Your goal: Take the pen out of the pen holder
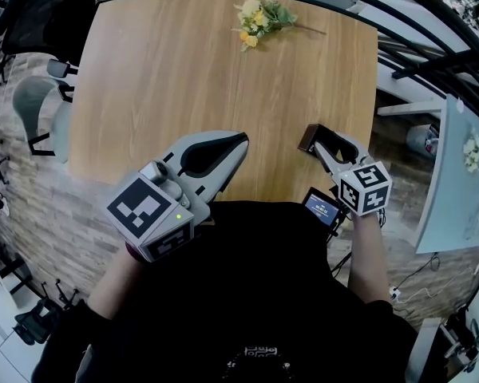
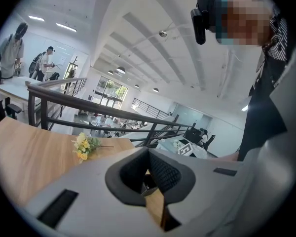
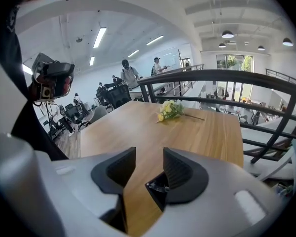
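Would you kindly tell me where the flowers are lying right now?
In the head view, the flowers lie near the far edge of the table, right of centre, with only bare wood around them.

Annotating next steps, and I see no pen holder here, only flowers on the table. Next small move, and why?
Probably hold the right gripper where it is and look around for the holder. The table shows only a flower bunch at its far edge. The right gripper's fingers stand apart over bare wood, the left gripper is shut, and neither holds anything.
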### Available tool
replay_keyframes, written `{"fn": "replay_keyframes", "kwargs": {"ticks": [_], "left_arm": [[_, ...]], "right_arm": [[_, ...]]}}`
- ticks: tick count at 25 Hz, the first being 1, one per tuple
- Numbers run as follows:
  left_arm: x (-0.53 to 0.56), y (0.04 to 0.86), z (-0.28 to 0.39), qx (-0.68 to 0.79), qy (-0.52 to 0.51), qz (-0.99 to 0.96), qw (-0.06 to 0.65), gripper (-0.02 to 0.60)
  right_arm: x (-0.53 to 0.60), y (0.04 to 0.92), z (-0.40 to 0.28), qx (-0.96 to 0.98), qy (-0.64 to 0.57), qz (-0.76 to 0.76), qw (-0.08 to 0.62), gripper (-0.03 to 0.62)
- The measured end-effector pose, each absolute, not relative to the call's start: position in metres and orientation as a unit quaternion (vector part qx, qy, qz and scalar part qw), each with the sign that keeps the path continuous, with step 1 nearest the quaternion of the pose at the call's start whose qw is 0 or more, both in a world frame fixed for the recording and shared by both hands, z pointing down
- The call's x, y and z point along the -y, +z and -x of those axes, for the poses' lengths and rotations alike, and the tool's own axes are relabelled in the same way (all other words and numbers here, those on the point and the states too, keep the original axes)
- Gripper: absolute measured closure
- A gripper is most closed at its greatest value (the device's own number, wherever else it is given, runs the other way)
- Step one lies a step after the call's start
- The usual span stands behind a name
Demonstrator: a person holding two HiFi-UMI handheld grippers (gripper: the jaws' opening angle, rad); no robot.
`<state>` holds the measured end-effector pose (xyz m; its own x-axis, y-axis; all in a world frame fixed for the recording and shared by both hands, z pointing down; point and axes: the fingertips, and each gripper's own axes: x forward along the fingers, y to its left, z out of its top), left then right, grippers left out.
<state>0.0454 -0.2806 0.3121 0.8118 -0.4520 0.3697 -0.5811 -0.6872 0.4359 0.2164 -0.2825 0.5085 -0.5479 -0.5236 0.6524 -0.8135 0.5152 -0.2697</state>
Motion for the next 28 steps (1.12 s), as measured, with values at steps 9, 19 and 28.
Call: {"fn": "replay_keyframes", "kwargs": {"ticks": [9,19,28], "left_arm": [[0.280,0.318,-0.040,0.299,0.121,-0.904,0.279,0.595],[0.264,0.315,-0.031,0.319,0.123,-0.898,0.278,0.595],[0.256,0.316,-0.025,0.335,0.119,-0.891,0.282,0.595]], "right_arm": [[0.276,0.544,-0.211,0.824,0.297,-0.384,0.293,0.402],[0.260,0.562,-0.210,0.821,0.290,-0.362,0.333,0.388],[0.266,0.586,-0.209,0.814,0.273,-0.359,0.365,0.390]]}}
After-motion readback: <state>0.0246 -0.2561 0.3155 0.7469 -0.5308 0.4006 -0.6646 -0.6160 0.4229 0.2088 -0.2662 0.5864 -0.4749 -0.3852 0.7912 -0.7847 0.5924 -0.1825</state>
